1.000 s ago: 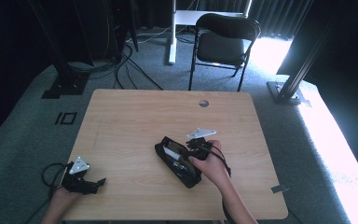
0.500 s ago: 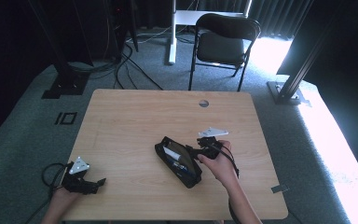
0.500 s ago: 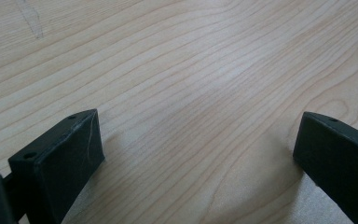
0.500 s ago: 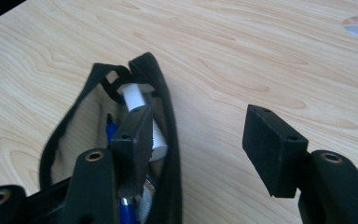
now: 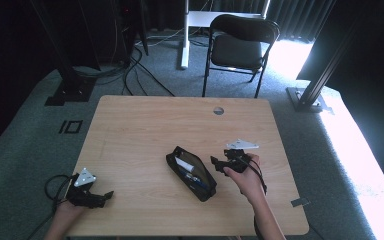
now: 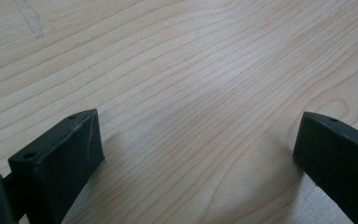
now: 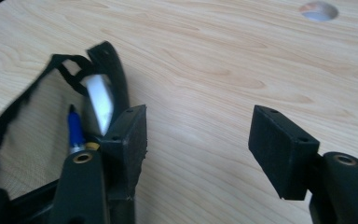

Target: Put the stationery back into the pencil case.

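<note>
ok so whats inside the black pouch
The open pouch holds a white item and a blue pen. In the right gripper view the near jaw covers the pen's lower end, and the pouch's depths are too dark to read.

The right gripper (image 5: 220, 164) is sitting just to the right of the open black pencil case (image 5: 192, 173), its jaws pointing toward the case and standing apart with nothing between them, having just been opening. The right hand (image 5: 244, 176) is gripping it from behind, the forearm running back toward the table's near edge. The left gripper (image 5: 102, 196) is lying well to the left of the case with jaws spread wide, and the left hand (image 5: 70, 210) is resting behind it.
</note>
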The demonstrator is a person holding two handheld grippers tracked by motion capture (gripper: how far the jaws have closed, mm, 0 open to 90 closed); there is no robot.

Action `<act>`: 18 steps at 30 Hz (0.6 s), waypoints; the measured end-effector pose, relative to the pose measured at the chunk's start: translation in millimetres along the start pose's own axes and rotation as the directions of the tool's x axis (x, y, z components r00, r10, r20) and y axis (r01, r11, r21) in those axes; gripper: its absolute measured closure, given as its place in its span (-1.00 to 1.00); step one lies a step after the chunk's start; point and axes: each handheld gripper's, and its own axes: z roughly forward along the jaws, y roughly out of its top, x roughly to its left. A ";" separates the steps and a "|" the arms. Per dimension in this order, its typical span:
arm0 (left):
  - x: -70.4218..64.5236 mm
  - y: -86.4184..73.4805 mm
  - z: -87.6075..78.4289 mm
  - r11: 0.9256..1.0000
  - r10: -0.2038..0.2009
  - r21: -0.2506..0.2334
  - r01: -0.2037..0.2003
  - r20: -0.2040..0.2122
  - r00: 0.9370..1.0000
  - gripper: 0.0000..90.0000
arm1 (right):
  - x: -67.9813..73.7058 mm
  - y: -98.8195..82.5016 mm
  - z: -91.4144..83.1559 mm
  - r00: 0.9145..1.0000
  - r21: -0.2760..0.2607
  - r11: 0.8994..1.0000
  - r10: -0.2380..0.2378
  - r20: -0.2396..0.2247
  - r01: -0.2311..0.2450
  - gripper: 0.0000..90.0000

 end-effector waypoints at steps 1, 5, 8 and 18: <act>0.0 0.0 0.1 1.000 0.000 -0.001 0.000 0.000 1.000 -0.97 | -2.3 -1.9 -0.3 1.000 -0.001 1.000 0.003 0.003 -0.003 -0.19; 0.0 0.0 0.0 1.000 0.000 -0.001 0.000 0.000 1.000 -0.96 | -9.7 -9.6 -1.7 1.000 -0.006 1.000 0.019 0.017 -0.019 -0.22; -0.1 0.0 0.0 1.000 0.000 0.000 0.000 0.000 1.000 -0.97 | -14.5 -15.1 -3.0 0.999 -0.013 1.000 0.029 0.039 -0.029 -0.23; 0.0 -0.1 0.1 1.000 0.000 -0.002 0.000 0.000 1.000 -0.97 | -36.7 -41.2 -8.5 0.992 -0.022 0.997 0.078 0.097 -0.076 -0.33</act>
